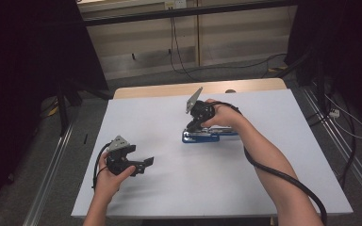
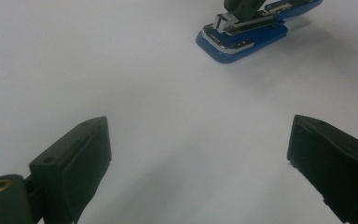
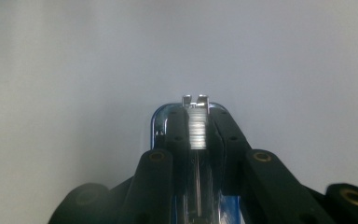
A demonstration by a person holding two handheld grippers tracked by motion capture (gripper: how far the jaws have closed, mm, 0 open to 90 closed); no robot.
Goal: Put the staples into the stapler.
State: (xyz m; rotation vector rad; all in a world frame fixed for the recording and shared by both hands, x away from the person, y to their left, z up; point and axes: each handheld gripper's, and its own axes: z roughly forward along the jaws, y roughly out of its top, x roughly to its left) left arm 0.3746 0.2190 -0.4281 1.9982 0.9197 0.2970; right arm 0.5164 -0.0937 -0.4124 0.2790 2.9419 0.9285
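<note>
A blue stapler point(image 1: 202, 136) with a metal top lies on the white table point(image 1: 169, 188) near its middle. My right gripper point(image 1: 193, 126) comes down on it from above, its two jaws shut on the stapler's metal magazine point(image 3: 197, 128). In the right gripper view the blue base point(image 3: 158, 122) shows beneath the jaws. My left gripper point(image 1: 143, 165) hovers low over the table's front left, open wide with nothing between its fingers point(image 2: 81, 154). The left gripper view has the stapler point(image 2: 247, 35) at the top, well ahead of the jaws.
A wooden strip point(image 1: 169, 88) borders the table's far edge. Cables point(image 1: 179, 52) run across the floor behind, and dark stands point(image 1: 66, 99) flank both sides. A thick cable point(image 1: 283, 176) trails along the right forearm.
</note>
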